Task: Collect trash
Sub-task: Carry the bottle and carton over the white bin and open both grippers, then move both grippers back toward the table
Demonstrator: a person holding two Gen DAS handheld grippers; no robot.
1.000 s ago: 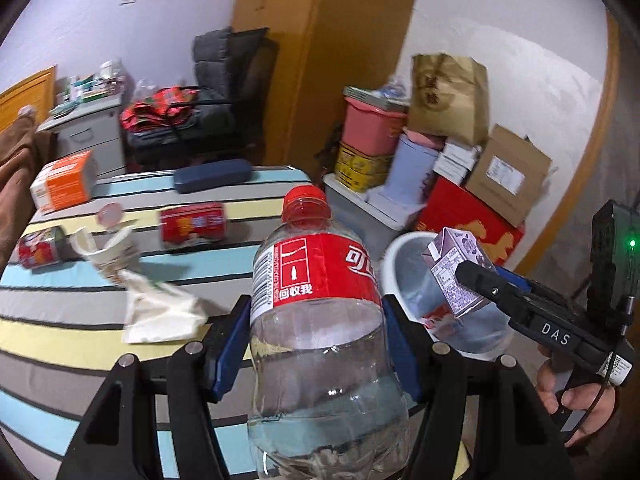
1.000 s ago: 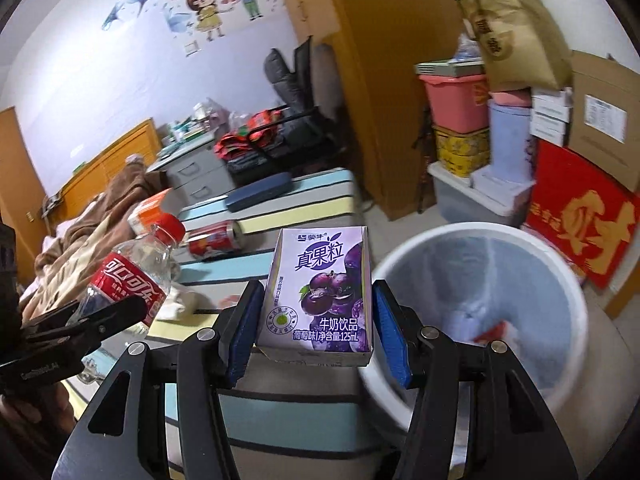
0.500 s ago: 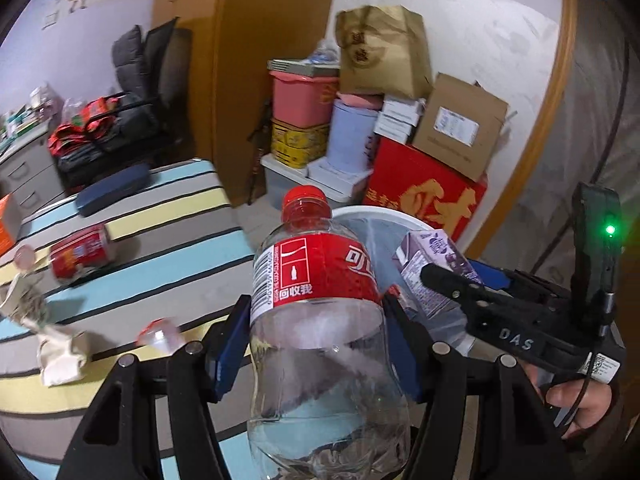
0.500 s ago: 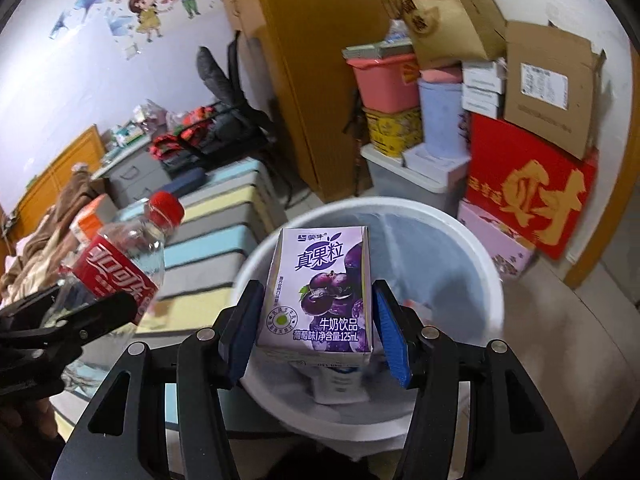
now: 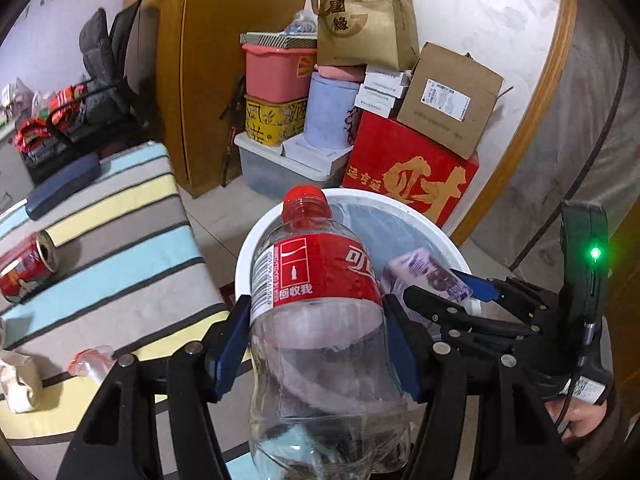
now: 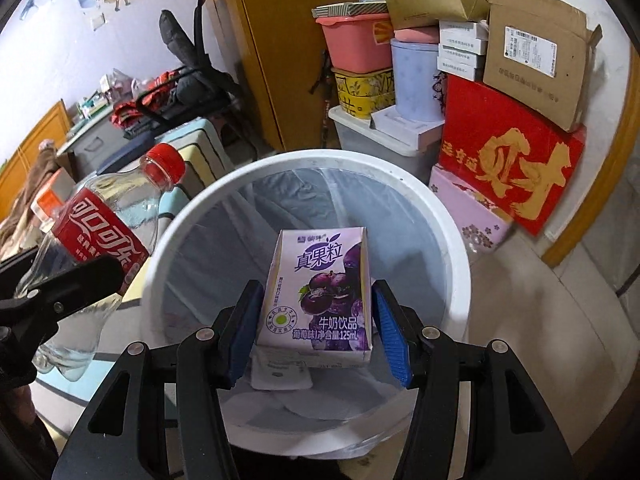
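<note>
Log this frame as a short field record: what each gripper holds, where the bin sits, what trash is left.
left gripper: shut on clear plastic cola bottle with red label
right gripper: jaws beside purple grape milk carton, over the bin; grip unclear
bin: white round bin with clear liner, on the floor beside the striped table
left on table: red drink can, crumpled white paper

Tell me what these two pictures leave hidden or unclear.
- Left view: the bottle covers much of the bin, and the picture's edge cuts off its base.
- Right view: the carton and right tongs hide the bin floor.
- Right view: whether the right tongs touch the carton.
</note>
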